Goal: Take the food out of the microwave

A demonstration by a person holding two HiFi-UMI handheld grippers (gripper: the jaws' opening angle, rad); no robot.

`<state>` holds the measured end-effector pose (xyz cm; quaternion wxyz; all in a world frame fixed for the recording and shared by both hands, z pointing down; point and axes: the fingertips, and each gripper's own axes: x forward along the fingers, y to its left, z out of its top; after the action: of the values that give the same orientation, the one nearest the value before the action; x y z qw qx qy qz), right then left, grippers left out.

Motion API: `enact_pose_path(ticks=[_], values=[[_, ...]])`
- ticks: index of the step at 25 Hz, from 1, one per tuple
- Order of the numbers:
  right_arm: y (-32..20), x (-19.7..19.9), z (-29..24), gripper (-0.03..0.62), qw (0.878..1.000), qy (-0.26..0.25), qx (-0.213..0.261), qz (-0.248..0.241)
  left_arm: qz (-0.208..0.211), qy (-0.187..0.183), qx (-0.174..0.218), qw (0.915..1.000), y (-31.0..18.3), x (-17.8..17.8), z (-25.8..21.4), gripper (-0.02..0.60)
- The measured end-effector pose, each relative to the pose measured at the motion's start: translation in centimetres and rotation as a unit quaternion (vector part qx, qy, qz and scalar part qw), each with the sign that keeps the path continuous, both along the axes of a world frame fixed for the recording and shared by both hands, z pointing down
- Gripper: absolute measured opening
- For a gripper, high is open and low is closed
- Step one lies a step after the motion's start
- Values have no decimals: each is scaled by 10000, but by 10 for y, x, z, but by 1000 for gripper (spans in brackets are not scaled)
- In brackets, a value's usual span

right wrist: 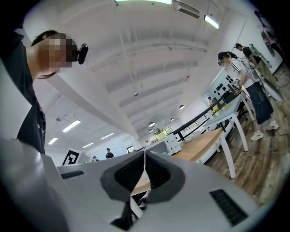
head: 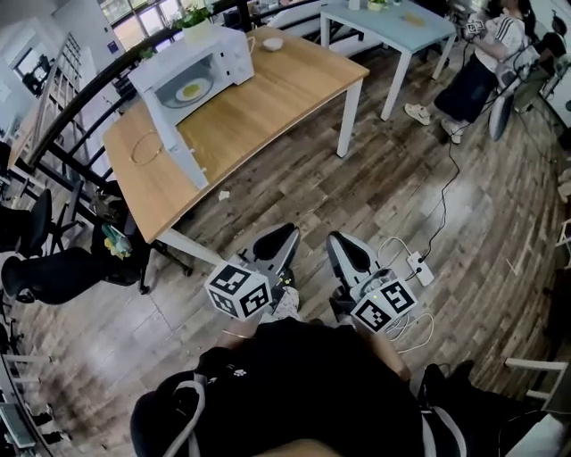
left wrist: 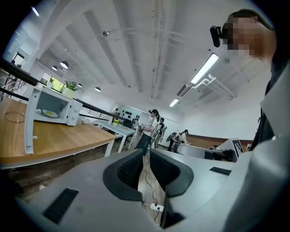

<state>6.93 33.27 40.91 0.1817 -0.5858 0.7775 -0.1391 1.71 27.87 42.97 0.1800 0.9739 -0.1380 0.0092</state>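
Observation:
A white microwave (head: 192,76) stands at the far left of a wooden table (head: 268,98), and its door (head: 174,134) hangs wide open toward me. Inside lies a plate of yellow and white food (head: 191,90). The left gripper view shows the same microwave (left wrist: 52,111) small and far off. Both grippers are held low near my body, well short of the table. My left gripper (head: 277,245) holds nothing, and a narrow slit shows between its pads (left wrist: 131,170). My right gripper (head: 350,254) is empty too, its tips meeting.
On the table lie a thin ring (head: 147,147) and a small bowl (head: 273,43). A power strip (head: 419,268) with cables sits on the floor by my right side. A black chair (head: 53,268) is at left. A pale blue table (head: 393,27) and a person (head: 477,71) are far right.

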Motion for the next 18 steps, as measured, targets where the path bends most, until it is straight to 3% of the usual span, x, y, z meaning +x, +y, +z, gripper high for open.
enact_pose_path(ticks=[10, 18], values=[[-86, 36, -10, 14, 9997, 222, -109, 81, 75, 245, 32, 9997, -90, 37, -8, 29], [-150, 52, -15, 23, 9992, 279, -233, 143, 147, 237, -97, 9996, -156, 55, -3, 29]])
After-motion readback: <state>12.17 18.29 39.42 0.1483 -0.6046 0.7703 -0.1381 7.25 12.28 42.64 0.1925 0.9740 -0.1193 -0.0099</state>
